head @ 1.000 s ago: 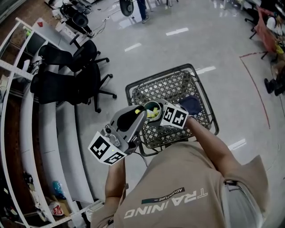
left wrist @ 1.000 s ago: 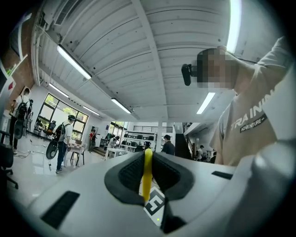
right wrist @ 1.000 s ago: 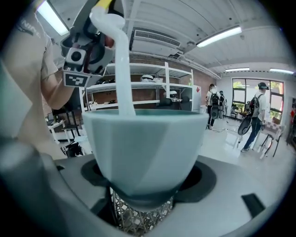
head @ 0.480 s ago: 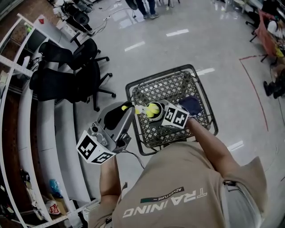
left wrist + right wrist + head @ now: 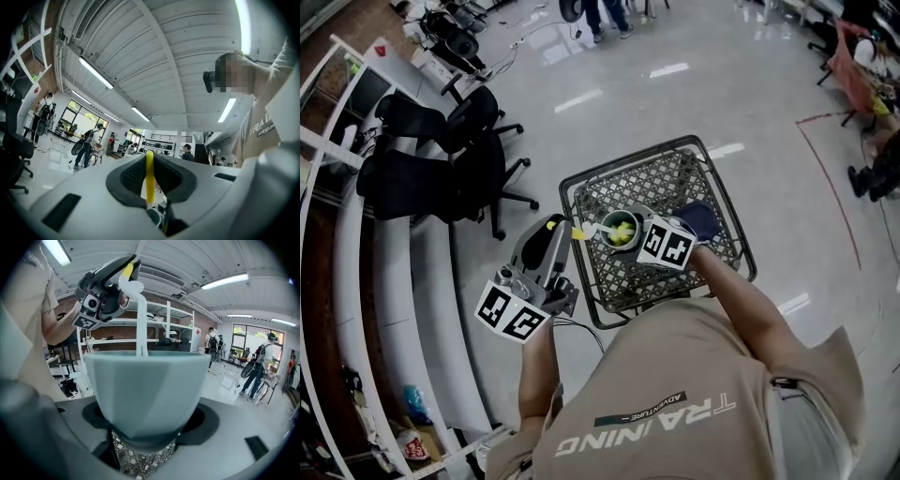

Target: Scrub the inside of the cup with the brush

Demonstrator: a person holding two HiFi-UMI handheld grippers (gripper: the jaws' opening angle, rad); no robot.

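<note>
Under the cup (image 5: 607,226), mesh table (image 5: 661,183), glossy floor (image 5: 675,103).

Open workshop-lab hall: office chairs (image 5: 450,169), white shelving (image 5: 168,319) (brick wall (image 5: 199,331) behind), strip lights (image 5: 95,72), glossy floor (image 5: 675,103).

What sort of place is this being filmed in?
Probably a big open workshop or lab-style office: black office chairs on a shiny floor, white shelving, and long strip lights on a ribbed ceiling.
</note>
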